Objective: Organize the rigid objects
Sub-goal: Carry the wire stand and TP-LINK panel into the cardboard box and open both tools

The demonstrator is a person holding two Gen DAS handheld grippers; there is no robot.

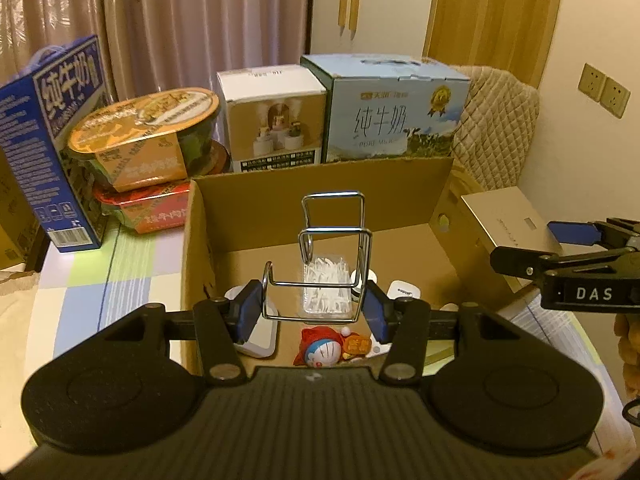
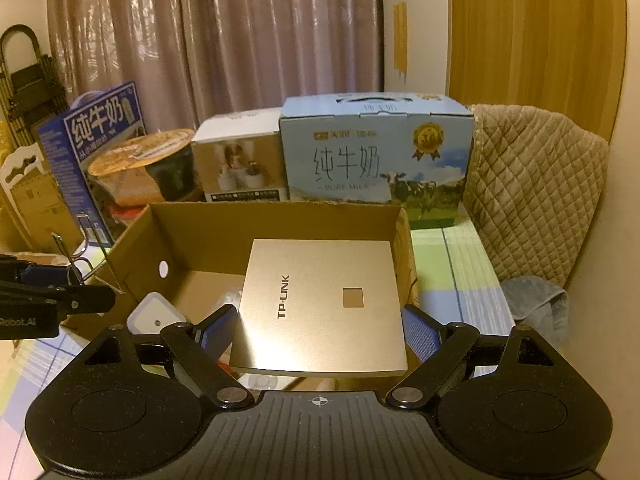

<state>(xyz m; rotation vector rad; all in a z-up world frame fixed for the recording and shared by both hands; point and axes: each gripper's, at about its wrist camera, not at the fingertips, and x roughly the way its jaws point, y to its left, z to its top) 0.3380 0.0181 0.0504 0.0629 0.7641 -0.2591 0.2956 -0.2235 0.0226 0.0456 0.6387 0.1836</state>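
PLACE: a lived-in room of a home | SHOWN BY: long pinkish pleated curtains (image 1: 160,20); a beige quilted cover over a chair back (image 2: 532,184); a pastel checked tablecloth (image 1: 120,264); blue cardboard milk cartons (image 2: 376,152); stacked instant-noodle bowls with printed lids (image 1: 148,132); twin brass-coloured wall sockets (image 1: 604,90)

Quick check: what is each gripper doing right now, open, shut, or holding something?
Left gripper: shut on the wire rack, above the cardboard box.
Right gripper: shut on the gold TP-LINK box, gripped by its two sides.
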